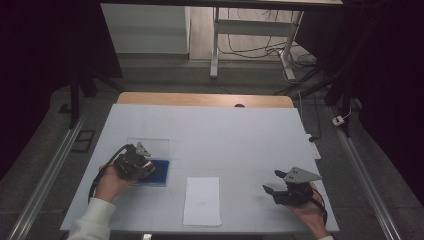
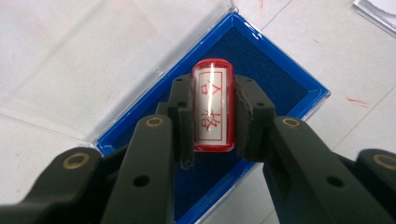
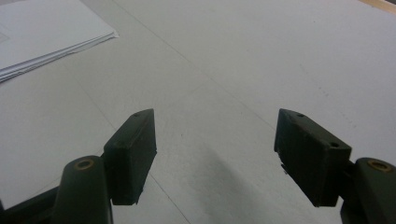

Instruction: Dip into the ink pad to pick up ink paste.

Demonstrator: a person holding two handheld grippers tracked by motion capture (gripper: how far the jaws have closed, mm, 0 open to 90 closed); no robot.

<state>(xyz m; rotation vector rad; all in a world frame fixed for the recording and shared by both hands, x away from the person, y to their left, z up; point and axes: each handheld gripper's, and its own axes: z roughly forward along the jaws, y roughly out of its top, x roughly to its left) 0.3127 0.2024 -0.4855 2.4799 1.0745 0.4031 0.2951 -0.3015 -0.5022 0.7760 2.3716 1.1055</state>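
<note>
My left gripper (image 2: 212, 114) is shut on a red cylindrical stamp (image 2: 213, 109) with a white label bearing red characters. It holds the stamp over the dark blue ink pad (image 2: 275, 79), which lies in a clear case with its lid (image 1: 150, 145) folded open behind. In the high view the left gripper (image 1: 145, 162) hangs over that blue pad (image 1: 161, 172) at the table's left. My right gripper (image 1: 272, 182) rests at the front right, open, and its jaws (image 3: 215, 149) hold nothing above the white table top.
A stack of white paper (image 1: 202, 201) lies at the front middle of the white table (image 1: 225, 130), between the two hands; its corner (image 3: 51, 32) is also at the upper left of the right gripper view. Metal rails flank the table.
</note>
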